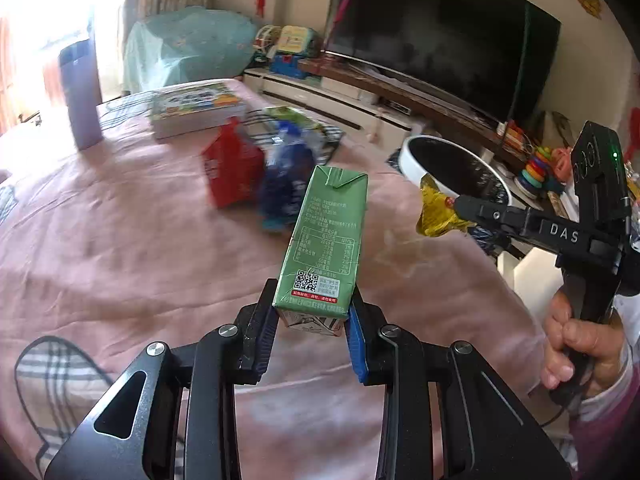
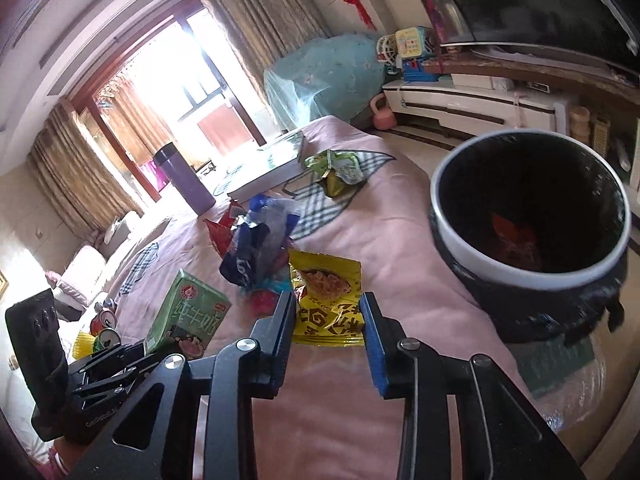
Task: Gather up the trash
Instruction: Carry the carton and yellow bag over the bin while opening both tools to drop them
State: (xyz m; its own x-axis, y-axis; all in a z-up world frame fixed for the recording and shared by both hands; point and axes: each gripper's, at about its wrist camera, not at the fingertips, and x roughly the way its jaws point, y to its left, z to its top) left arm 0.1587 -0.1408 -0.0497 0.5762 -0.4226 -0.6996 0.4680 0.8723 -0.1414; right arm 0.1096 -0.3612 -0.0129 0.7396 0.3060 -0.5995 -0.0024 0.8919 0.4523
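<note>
The green milk carton (image 1: 326, 240) is clamped by its bottom end in the left gripper (image 1: 312, 320), pads pressing on both sides, the carton standing out well above the pink cloth (image 1: 120, 240). The yellow snack packet (image 2: 326, 300) is pinched by its lower edge in the right gripper (image 2: 328, 320), also clear of the cloth. The black bin (image 2: 532, 216), with its white rim, stands just off the table's edge to the right, with something red already inside.

Risks, as judged: the carton is held only at its base, so a quick swing could lever it out. The packet is thin and slick and could slip from the pads short of the bin. Both grippers appear headed for one opening and may collide.

A red carton (image 1: 232, 168), a blue wrapper (image 1: 288, 184) and a green packet (image 2: 336, 168) remain uncollected on the cloth.
</note>
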